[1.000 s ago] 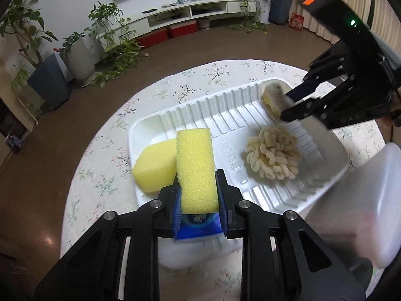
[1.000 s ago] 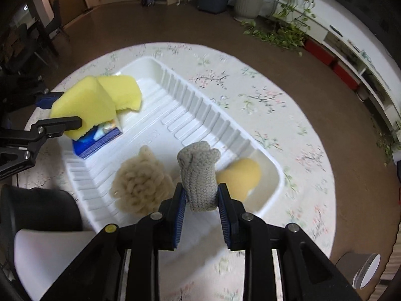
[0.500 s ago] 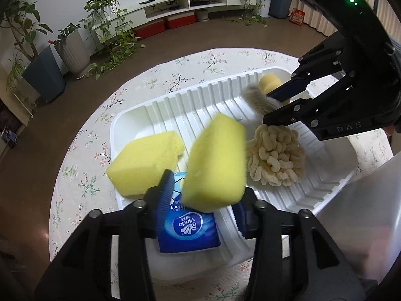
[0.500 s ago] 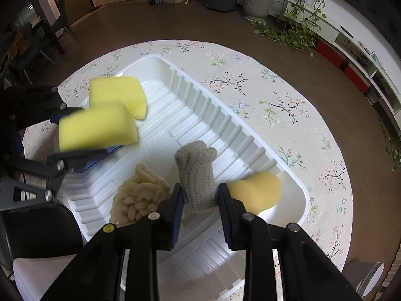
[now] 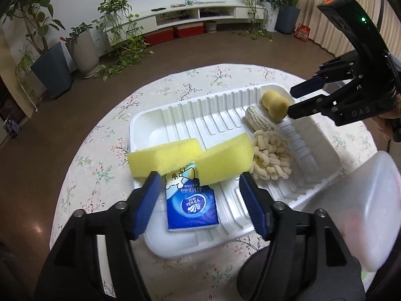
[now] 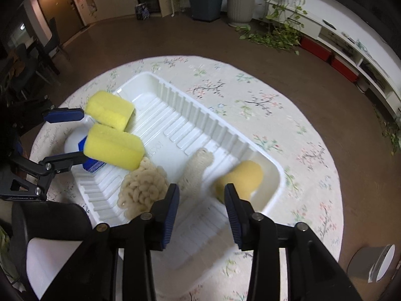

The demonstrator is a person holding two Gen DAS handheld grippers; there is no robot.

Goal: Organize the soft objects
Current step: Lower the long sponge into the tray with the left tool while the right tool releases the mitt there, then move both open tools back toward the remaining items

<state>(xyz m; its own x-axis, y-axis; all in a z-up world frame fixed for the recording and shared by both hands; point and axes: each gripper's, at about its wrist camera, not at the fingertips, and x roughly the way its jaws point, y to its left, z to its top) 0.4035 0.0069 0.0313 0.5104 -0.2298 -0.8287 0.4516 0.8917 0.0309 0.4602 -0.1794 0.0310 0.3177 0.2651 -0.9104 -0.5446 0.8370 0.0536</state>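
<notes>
A white ribbed tray (image 5: 220,115) (image 6: 190,115) sits on the round floral table. In it lie two yellow sponges (image 5: 225,161) (image 5: 164,159) (image 6: 114,146) (image 6: 109,109), a blue tissue pack (image 5: 191,207), a cream noodle-textured mop pad (image 5: 272,158) (image 6: 142,190), a knitted cream piece (image 5: 258,119) (image 6: 198,168) and a yellow-orange sponge (image 5: 274,104) (image 6: 239,178). My left gripper (image 5: 199,205) is open and empty just above the tissue pack, one sponge leaning on it. My right gripper (image 6: 201,202) (image 5: 298,100) is open and empty above the knitted piece.
A translucent white container (image 5: 371,213) stands at the table's near right edge. A small grey bin (image 6: 373,266) is on the floor. Potted plants and a low white TV shelf (image 5: 200,12) line the far wall.
My left gripper opened and dropped its yellow sponge onto the tissue pack in the tray. My right gripper opened and the knitted piece now lies in the tray beside the yellow-orange sponge.
</notes>
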